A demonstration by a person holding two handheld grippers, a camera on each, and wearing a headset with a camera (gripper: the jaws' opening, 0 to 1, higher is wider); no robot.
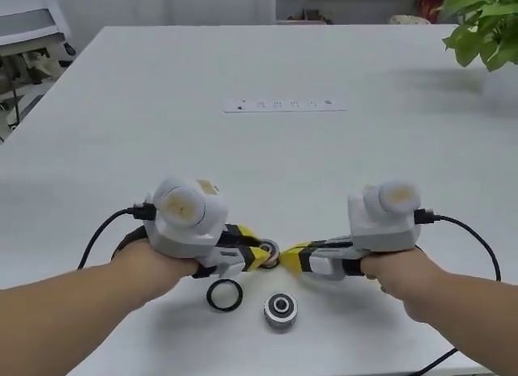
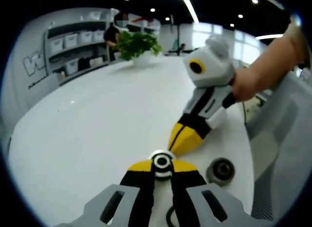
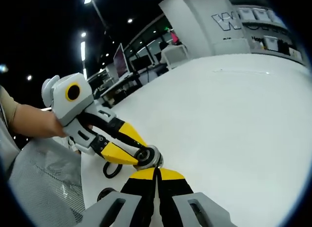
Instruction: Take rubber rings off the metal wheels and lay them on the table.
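Left gripper [image 1: 261, 255] clenched on a metal wheel [image 1: 270, 252], steadying it over the bench [image 1: 324, 166]; right gripper [image 1: 286, 255] pressed closed, tip at the wheel's rim, evidently to pry its rubber; freed ring [image 1: 224, 295] and second wheel [image 1: 280, 309] lie nearby.

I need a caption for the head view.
Left gripper grips one wheel, right gripper at it; loose ring, second wheel nearby.

Large letter W [image 2: 31, 64] on the grey wall [image 2: 39, 44]; smaller lettering beneath unreadable.
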